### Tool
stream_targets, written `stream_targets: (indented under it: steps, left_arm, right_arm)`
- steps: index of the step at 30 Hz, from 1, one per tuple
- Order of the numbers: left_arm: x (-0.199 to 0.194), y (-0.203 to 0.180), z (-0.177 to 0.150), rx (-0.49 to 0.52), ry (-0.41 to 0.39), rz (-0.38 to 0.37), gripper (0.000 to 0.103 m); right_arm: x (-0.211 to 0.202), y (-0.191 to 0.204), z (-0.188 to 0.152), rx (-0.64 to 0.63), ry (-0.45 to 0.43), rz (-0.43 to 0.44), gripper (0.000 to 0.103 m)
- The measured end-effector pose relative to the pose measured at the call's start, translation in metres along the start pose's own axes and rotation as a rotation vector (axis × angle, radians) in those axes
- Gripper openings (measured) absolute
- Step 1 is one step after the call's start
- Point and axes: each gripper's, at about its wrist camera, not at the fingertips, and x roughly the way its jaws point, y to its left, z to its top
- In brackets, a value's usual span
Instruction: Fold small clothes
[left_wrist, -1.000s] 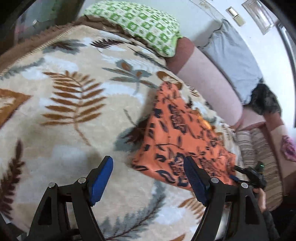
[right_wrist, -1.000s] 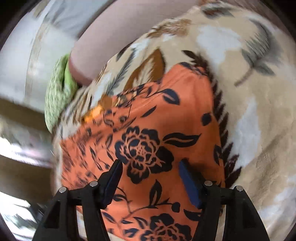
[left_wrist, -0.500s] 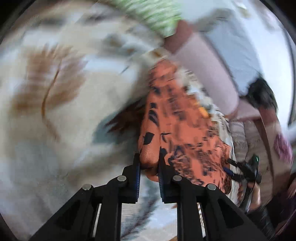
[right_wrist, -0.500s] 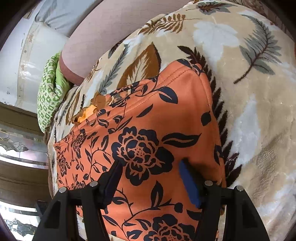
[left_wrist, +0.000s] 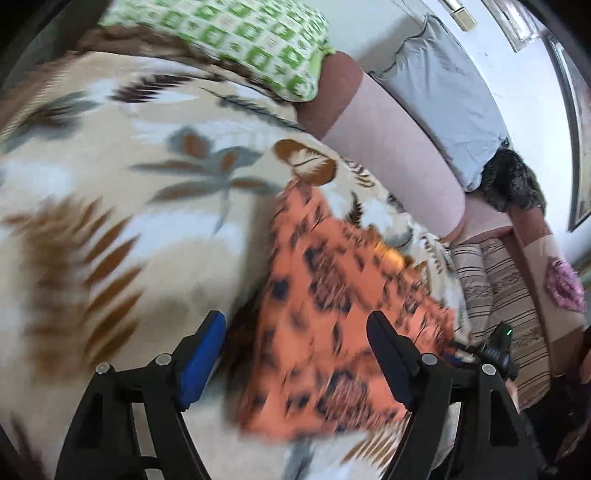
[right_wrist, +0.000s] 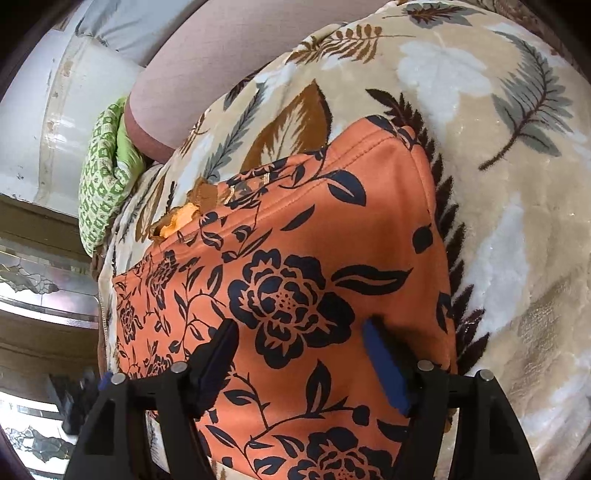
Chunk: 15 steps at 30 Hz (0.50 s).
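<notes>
So the orange garment (right_wrist: 295, 266) is lying on the leaf-print blanket (right_wrist: 498, 155) and it looks partway folded to me: in the right wrist view it's a fairly tidy block with a stitched hem running along the top toward 12 o'clock and a rounded, doubled-looking edge down the 3 o'clock side, but I can't tell how many layers are stacked. My guess is at least one more fold is left, since it's a fairly big panel compared to the tools. The left tool (left_wrist: 295, 354) is spread wide with nothing between its blue pads, hovering over the near corner of the garment, which sits at about 4 o'clock in that view (pretty motion-blurred, so don't trust fine detail there). The right tool (right_wrist: 299, 358) is spread too, fingers straddling the big black rose print, not pinching anything as far as I can see. Fabric looks like a smooth, slightly stretchy knit, orange with navy-black flowers and vines, and a little bright orange bit pokes out at its 10 o'clock corner. The blanket is plush and fuzzy with a sheen, beige with brown and grey-blue leaves. Behind it there's a pinkish bolster (left_wrist: 391, 147), a green checked pillow (left_wrist: 251, 33) up at 12 o'clock and a grey pillow (left_wrist: 454, 107) at 2 o'clock.
</notes>
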Motion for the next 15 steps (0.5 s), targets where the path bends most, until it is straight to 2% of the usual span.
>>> stream_targets:
  steps: [2, 5, 6, 7, 8, 9, 15]
  left_arm:
    - [0.027, -0.002, 0.026, 0.007, 0.042, 0.012, 0.079]
    - [0.064, -0.012, 0.046, 0.043, 0.089, 0.040, 0.079]
    - [0.077, -0.016, 0.050, 0.057, 0.104, 0.058, 0.075]
    - [0.090, -0.019, 0.053, 0.071, 0.125, 0.065, 0.056]
    - [0.099, -0.018, 0.055, 0.082, 0.151, 0.085, 0.043]
    - [0.104, -0.014, 0.058, 0.091, 0.173, 0.118, 0.020]
    - [0.109, -0.008, 0.059, 0.113, 0.161, 0.151, 0.018]
  right_arm:
    - [-0.001, -0.001, 0.000, -0.002, 0.003, 0.007, 0.076]
    - [-0.002, -0.004, 0.001, -0.002, 0.009, 0.036, 0.076]
    - [-0.003, -0.007, 0.001, 0.000, 0.011, 0.051, 0.076]
    - [-0.003, -0.008, 0.001, 0.003, 0.011, 0.062, 0.076]
    - [-0.003, -0.011, 0.001, 0.008, 0.011, 0.076, 0.076]
    - [-0.004, -0.012, 0.001, 0.009, 0.011, 0.084, 0.076]
    - [-0.014, -0.007, 0.002, 0.003, 0.016, 0.079, 0.076]
